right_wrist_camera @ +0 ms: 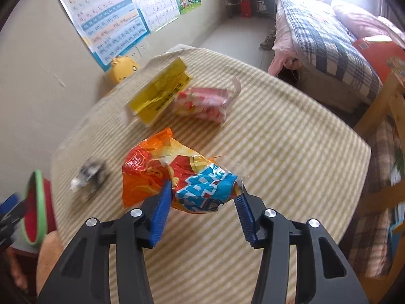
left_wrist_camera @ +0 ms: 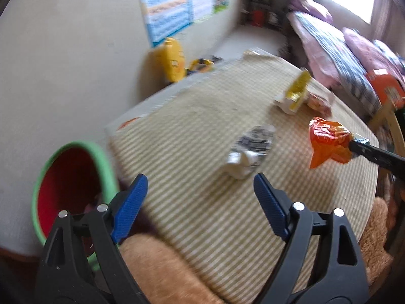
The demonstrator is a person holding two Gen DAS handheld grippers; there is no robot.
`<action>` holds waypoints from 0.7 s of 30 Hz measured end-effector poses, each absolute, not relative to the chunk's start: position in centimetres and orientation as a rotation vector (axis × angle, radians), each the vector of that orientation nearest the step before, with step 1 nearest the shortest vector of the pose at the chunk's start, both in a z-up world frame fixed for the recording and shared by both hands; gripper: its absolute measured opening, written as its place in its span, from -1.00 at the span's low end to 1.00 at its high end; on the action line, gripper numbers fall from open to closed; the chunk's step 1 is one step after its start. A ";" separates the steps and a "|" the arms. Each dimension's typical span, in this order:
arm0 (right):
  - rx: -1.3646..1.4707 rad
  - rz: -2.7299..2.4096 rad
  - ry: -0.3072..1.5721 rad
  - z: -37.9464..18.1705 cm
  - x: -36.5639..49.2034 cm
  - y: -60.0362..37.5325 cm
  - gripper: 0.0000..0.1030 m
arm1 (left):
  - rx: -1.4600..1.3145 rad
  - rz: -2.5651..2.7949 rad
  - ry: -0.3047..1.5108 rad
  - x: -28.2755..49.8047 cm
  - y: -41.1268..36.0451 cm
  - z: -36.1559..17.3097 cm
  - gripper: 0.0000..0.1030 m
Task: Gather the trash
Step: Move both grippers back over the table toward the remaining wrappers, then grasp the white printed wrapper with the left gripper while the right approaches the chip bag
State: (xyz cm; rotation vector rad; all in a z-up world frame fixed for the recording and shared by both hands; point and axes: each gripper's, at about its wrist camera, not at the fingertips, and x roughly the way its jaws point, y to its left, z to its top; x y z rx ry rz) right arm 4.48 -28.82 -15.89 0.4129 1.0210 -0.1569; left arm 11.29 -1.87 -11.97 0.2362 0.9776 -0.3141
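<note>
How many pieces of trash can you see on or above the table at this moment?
4. Orange bag in the right tool; silver wrapper before the left tool; yellow packet and pink packet side by side at the far end. None seems hidden.

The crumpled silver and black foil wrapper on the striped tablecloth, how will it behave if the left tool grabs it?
The crumpled silver and black foil wrapper looks thin and creased, so it is probably very light and will crush flat between the pads. Its glossy film may slip. Lying loose on the striped tablecloth, it would likely slide if nudged rather than roll.
</note>
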 end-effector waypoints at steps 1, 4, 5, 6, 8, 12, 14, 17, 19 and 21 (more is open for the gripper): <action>0.422 -0.152 1.026 -15.8 4.1 -28.6 -0.07 | 0.254 -0.333 0.980 11.5 -2.6 -12.5 0.61; 0.450 -0.136 1.060 -16.0 2.0 -27.5 -0.05 | 0.325 -0.396 0.998 13.2 -5.9 -14.7 0.61; 0.456 -0.129 1.075 -16.2 1.4 -27.1 -0.05 | 0.336 -0.407 1.007 13.7 -6.5 -15.4 0.61; 0.459 -0.117 1.088 -16.3 1.0 -26.7 -0.03 | 0.344 -0.422 1.019 14.3 -7.1 -16.1 0.61; 0.449 -0.101 1.107 -16.4 0.3 -25.9 -0.01 | 0.362 -0.436 1.053 15.5 -8.4 -17.5 0.61; 0.432 -0.081 1.111 -16.3 -0.1 -25.1 0.02 | 0.378 -0.461 1.097 17.1 -10.4 -19.3 0.61; 0.429 -0.072 1.117 -16.3 -0.1 -24.9 0.19 | 0.396 -0.453 1.120 17.7 -10.8 -20.2 0.56; 0.408 -0.063 1.110 -16.1 -0.3 -24.6 0.25 | 0.425 -0.424 1.158 18.1 -11.0 -21.2 0.04; 0.401 -0.066 1.112 -16.1 -0.2 -24.5 0.29 | 0.422 -0.417 1.161 18.1 -10.9 -21.4 -0.01; 0.402 -0.066 1.110 -16.1 -0.1 -24.5 0.29 | 0.417 -0.420 1.160 17.8 -10.5 -21.2 -0.04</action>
